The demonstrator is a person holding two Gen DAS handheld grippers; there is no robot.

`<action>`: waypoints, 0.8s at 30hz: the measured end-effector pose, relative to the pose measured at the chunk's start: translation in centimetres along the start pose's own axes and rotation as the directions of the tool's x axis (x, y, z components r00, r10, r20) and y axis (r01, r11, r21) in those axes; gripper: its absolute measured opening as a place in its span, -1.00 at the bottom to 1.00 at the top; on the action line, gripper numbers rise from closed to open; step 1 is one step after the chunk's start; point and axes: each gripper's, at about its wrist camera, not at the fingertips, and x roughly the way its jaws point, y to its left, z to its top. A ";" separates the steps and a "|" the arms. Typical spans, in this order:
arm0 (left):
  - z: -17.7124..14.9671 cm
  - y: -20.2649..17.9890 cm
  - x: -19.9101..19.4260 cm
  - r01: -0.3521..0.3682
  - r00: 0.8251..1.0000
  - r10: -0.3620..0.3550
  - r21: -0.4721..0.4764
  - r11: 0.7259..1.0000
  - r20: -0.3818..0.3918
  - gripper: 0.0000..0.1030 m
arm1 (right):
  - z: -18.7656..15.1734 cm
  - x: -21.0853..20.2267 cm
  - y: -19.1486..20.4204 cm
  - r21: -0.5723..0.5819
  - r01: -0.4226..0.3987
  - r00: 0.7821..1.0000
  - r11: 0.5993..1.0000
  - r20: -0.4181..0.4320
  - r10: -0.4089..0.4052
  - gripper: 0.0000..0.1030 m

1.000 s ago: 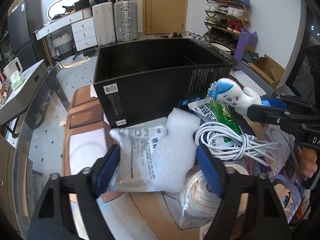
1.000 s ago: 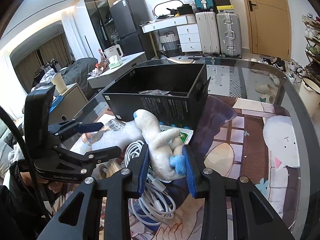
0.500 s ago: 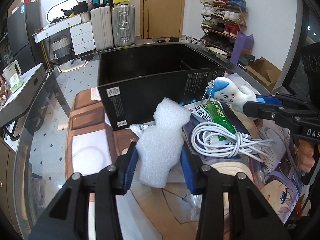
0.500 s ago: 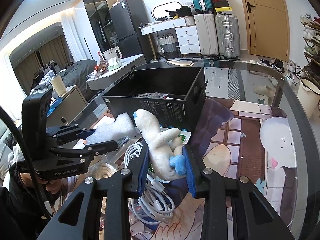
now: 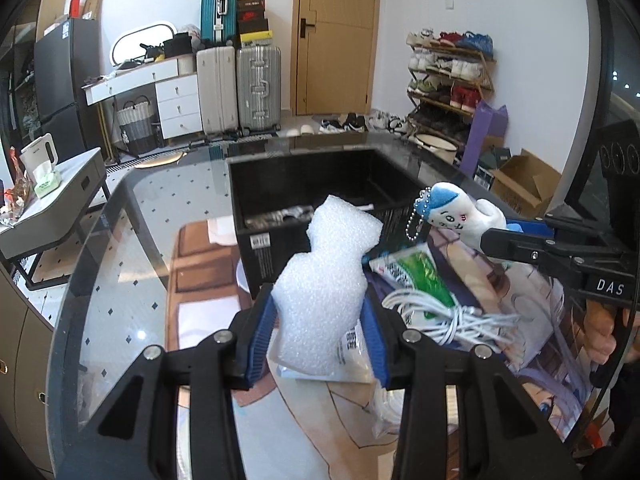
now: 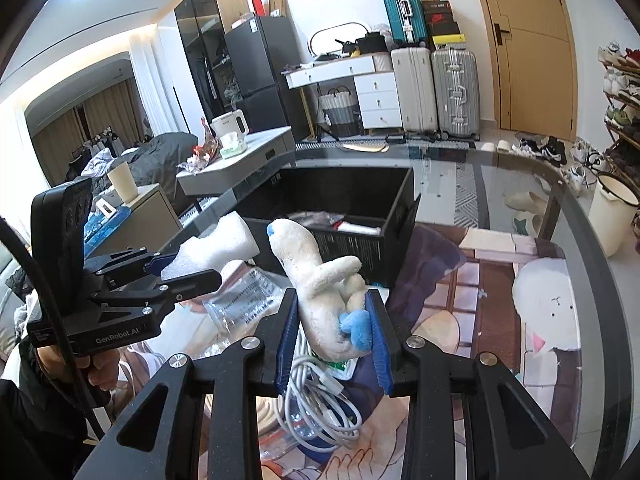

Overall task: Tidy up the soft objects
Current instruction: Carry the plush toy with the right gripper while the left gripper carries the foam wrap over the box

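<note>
The left tongs are clamped on a white foam piece, held clear of the bench just short of the black box. The right tongs are pinched tight on a plush toy, also aloft beside the box.

To do this step well, each soft item should go over the near wall and well inside before the grip is let go; the foam is light and may cling to a pad, so open wide.

The near wall stands between both loads and the box floor. A white cable and a clear bag lie under the tongs. The two tongs are near each other, so feeding one at a time looks safer. The box has open room inside.
</note>
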 end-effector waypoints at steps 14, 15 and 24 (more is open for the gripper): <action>5.0 0.0 -2.0 -0.010 0.996 0.010 0.004 1.000 0.089 -0.22 | 5.3 -2.8 0.5 0.019 0.019 0.991 1.000 0.133 -0.021 -0.36; 5.3 0.1 -2.0 -0.010 0.996 0.009 0.002 1.000 0.091 -0.22 | 5.8 -2.8 0.4 0.021 0.020 0.990 1.000 0.138 -0.023 -0.36; 6.6 0.7 -0.1 -0.034 0.995 0.034 -0.005 0.999 0.098 -0.22 | 8.0 -0.7 -0.8 0.046 0.025 0.994 0.999 0.105 -0.029 -0.36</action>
